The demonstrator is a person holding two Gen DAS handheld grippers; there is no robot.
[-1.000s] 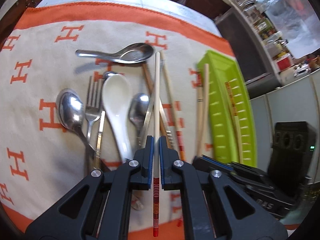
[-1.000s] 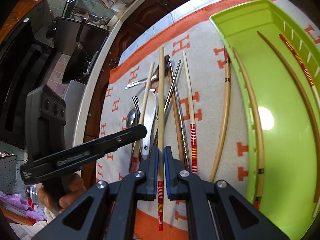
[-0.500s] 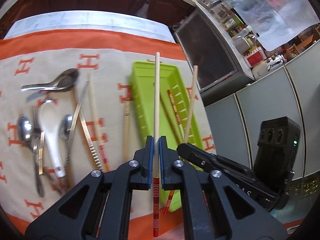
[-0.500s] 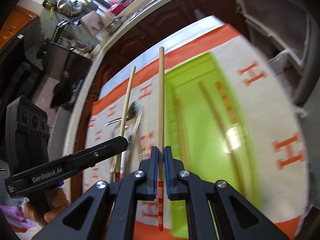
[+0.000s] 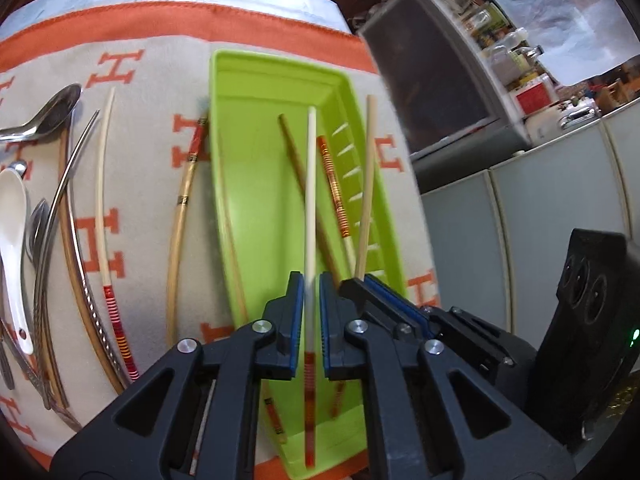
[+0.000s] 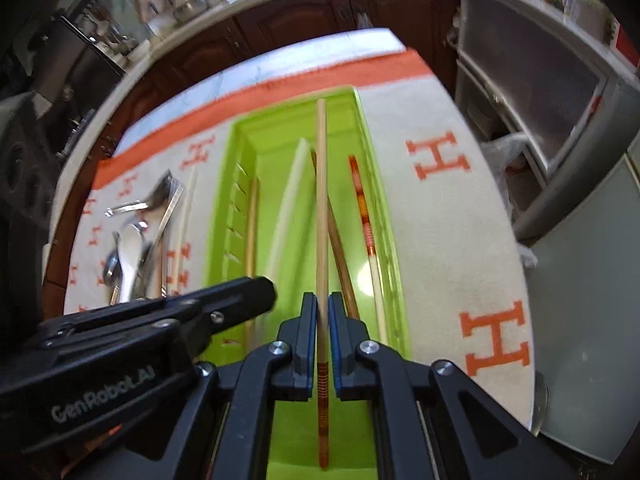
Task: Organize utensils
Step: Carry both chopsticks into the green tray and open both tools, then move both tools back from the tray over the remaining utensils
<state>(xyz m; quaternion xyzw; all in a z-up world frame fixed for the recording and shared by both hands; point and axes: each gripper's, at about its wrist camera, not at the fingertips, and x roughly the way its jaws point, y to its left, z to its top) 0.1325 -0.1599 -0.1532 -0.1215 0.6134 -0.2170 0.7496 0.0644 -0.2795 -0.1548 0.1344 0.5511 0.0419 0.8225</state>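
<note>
Each gripper, left (image 5: 309,312) and right (image 6: 321,332), clamps a pale red-banded chopstick (image 5: 310,216) over the lime-green plastic tray (image 5: 256,80), centre frame; only the left view shows the striped bamboo chopstick (image 5: 182,216) on the cloth.

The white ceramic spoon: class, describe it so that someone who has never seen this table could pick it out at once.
Start at the cream cloth with orange H letters and go to the heap of cutlery to the left of the green tray. Among those utensils lies the white ceramic spoon, bowl pointing away. It is the only white, non-metal spoon; its neighbours are shiny steel spoons and thin chopsticks.
</note>
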